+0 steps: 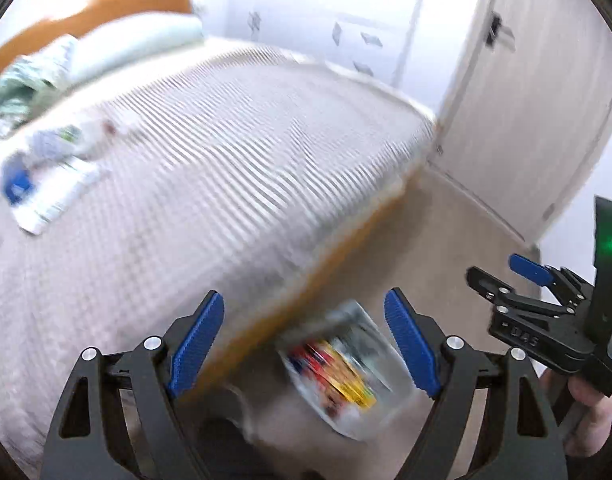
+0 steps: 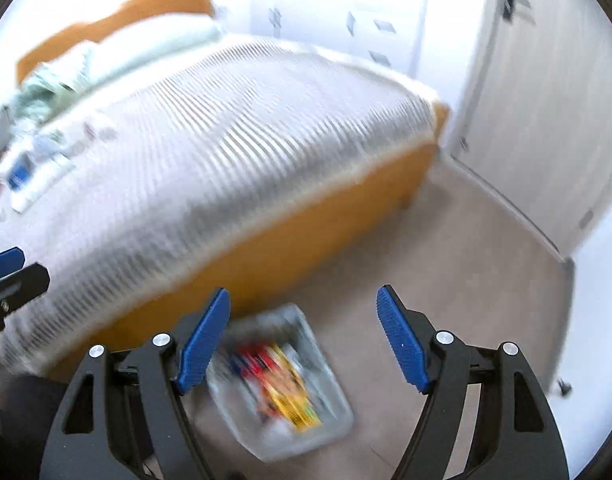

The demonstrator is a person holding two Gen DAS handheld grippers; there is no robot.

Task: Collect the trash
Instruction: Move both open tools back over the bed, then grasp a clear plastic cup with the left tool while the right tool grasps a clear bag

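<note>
Both the left gripper and right gripper gape empty above the bin, its long axis running away from the bed.

Embossed "D45"-like mark on right gripper body, blurry; other print unreadable.

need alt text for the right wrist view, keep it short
Blurred view down past the open, empty right gripper to a clear bin of colourful wrappers on the floor beside a bed. Scattered litter lies on the bed's far left.
</note>
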